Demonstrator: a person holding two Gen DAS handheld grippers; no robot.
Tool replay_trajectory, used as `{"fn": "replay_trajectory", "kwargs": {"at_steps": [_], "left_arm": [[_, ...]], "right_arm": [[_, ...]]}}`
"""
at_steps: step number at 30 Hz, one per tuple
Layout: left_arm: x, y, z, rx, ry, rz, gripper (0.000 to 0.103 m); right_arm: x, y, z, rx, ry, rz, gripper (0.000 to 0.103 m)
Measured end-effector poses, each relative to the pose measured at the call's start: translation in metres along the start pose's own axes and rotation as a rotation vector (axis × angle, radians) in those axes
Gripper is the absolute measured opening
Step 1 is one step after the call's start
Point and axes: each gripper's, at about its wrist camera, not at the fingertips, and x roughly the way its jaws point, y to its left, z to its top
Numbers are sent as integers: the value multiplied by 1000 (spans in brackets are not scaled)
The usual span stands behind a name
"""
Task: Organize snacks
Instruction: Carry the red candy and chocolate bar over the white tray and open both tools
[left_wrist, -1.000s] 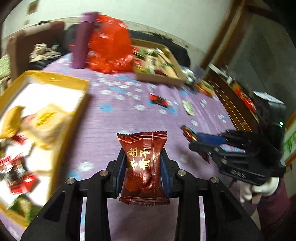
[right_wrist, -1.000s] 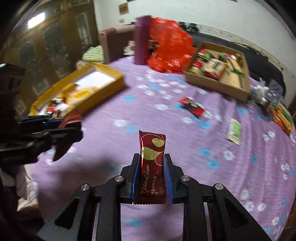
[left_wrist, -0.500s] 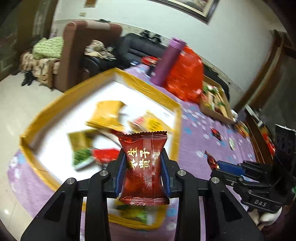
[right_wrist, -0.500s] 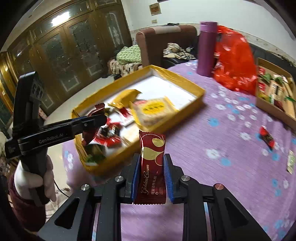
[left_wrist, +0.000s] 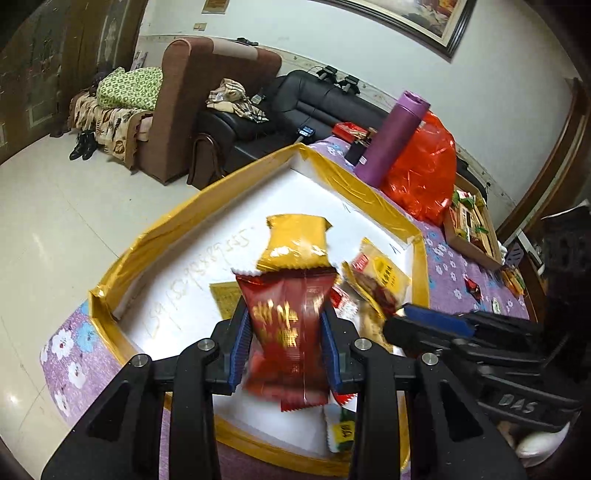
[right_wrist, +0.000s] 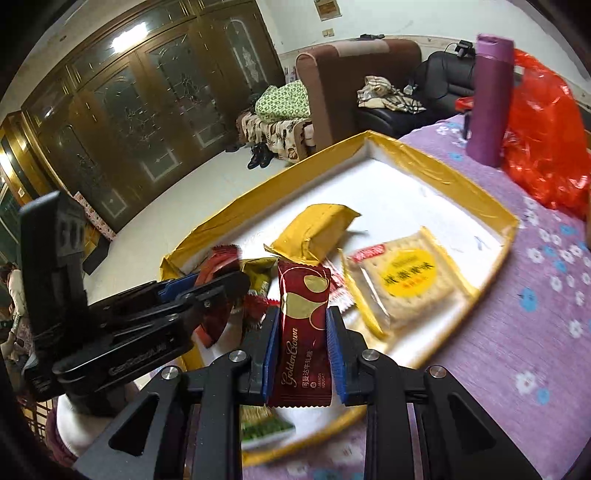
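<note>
Left wrist view: the left tool (left_wrist: 286, 341) grips a blurred red candy (left_wrist: 288, 332) over the gold tray (left_wrist: 155, 240), the right tool (left_wrist: 436, 325) alongside.

Right wrist view: the right tool (right_wrist: 303, 350) clamps a red nougat bar (right_wrist: 303, 332) upright above the tray (right_wrist: 443, 166), near a cracker pack (right_wrist: 402, 280) on the purple bench (right_wrist: 524, 332).

Table under purple cloth with white and blue flowers (right_wrist: 524, 332) — carries everything seen. Yellow-rimmed tray (left_wrist: 177, 225), white inside, sits at the near edge. Just beyond its far corner: upright purple bottle (right_wrist: 493, 96), red plastic bag (right_wrist: 543, 136) touching it. Farther along — a brown cardboard box (left_wrist: 471, 230) packed with snacks. Loose on the cloth near that box: one small red candy (left_wrist: 472, 286), a pale green packet (left_wrist: 496, 305).
</note>
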Motion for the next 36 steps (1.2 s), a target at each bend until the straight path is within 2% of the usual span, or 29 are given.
{"fn": "replay_trajectory", "kwargs": {"at_steps": [4,7,12,18,22,26,36], "left_arm": [[-1,6,3,-20,-1,-20,34],[-2,7,3,-31,-3,-37,44],[-8,6,6,-41,-15,-39,56],[-20,0,6,-46,-27,-45,60],[-31,-14,6,-23,-41,-72,62],[-40,-37,2,25,-43,-97,69],[-50,-98,-20,165,-7,-136,69]], "right_arm": [[18,-2,2,14,23,-4,25],[23,-6,1,32,18,-9,28],[13,-14,2,67,-24,7,34],[-10,-18,-5,75,-70,-1,38],[-28,-22,-17,83,-88,-14,40],[-44,-32,-32,111,-103,-17,42],[-94,-85,-85,232,-146,-81,43]]}}
